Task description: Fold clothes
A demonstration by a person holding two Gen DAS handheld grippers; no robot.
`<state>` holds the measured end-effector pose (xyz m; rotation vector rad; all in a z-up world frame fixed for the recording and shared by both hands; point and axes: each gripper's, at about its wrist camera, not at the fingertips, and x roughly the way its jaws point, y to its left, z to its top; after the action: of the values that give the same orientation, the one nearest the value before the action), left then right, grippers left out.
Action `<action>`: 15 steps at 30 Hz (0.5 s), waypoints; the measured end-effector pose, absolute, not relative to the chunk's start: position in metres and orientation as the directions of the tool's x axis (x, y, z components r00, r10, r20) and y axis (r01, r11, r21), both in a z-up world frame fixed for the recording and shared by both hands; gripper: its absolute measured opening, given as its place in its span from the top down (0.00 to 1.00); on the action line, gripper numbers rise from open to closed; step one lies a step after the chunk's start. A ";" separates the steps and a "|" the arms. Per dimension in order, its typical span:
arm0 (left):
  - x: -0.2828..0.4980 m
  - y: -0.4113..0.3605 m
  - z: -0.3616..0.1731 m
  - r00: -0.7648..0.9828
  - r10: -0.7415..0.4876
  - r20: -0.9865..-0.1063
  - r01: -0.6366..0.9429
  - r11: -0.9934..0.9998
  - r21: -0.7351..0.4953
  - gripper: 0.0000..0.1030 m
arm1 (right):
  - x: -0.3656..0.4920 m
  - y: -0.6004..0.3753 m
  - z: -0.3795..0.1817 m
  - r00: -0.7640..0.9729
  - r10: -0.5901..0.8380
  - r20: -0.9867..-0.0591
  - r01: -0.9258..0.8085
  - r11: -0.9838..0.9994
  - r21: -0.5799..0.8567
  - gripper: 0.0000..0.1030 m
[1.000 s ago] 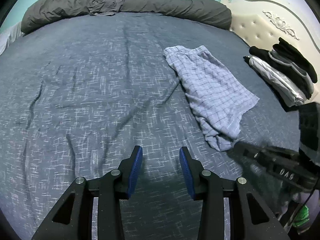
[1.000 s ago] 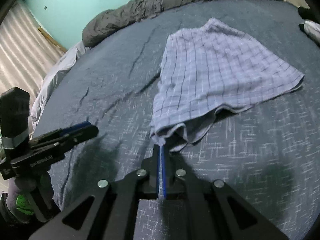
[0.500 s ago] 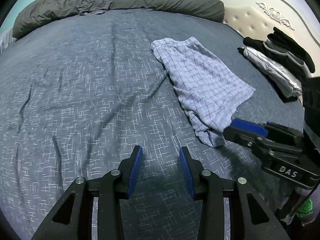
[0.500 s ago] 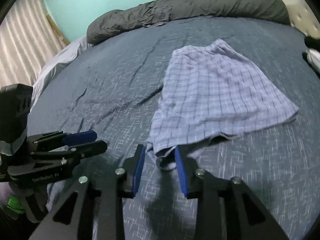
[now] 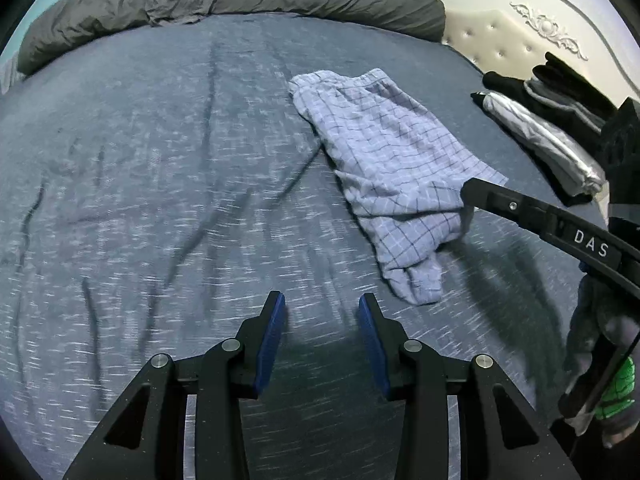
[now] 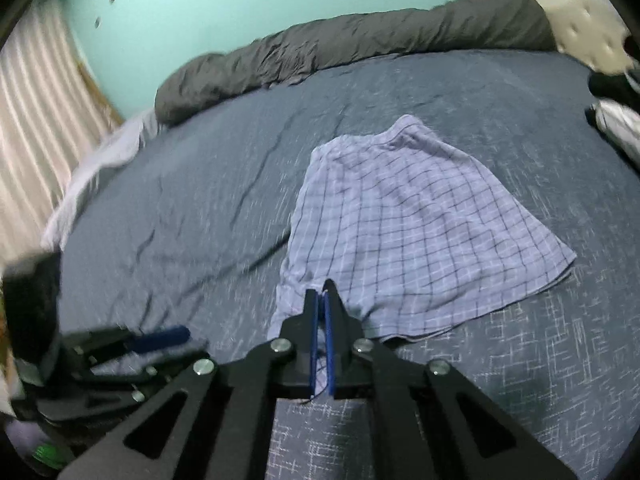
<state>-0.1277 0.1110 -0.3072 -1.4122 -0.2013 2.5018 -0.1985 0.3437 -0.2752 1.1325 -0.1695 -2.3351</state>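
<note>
Plaid shorts (image 6: pixel 404 224), near hem inside closed right gripper (image 6: pixel 321 300)

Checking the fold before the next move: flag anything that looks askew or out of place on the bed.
The plaid shorts lie askew: the near left leg hem is bunched and rumpled while the right side lies flat. The right gripper is shut on that near hem; the left gripper hangs open over the bedsheet. Nothing looks damaged.
</note>
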 end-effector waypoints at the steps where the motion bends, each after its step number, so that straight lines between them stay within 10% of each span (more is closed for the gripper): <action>1: -0.129 0.116 -0.307 -0.493 0.298 -0.818 -0.168 -0.955 -0.246 0.59 | -0.200 0.346 -0.275 -0.505 -0.516 -0.692 0.401 -0.850 0.342 0.98; 15: -0.151 0.164 -0.308 -0.508 0.343 -0.790 -0.286 -0.932 -0.221 0.59 | -0.203 0.350 -0.285 -0.451 -0.570 -0.687 0.362 -0.820 0.442 0.98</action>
<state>-0.1511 0.1639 -0.3080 -1.3039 -0.0865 2.4504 -0.2034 0.3505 -0.2854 1.1957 -0.3129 -2.2671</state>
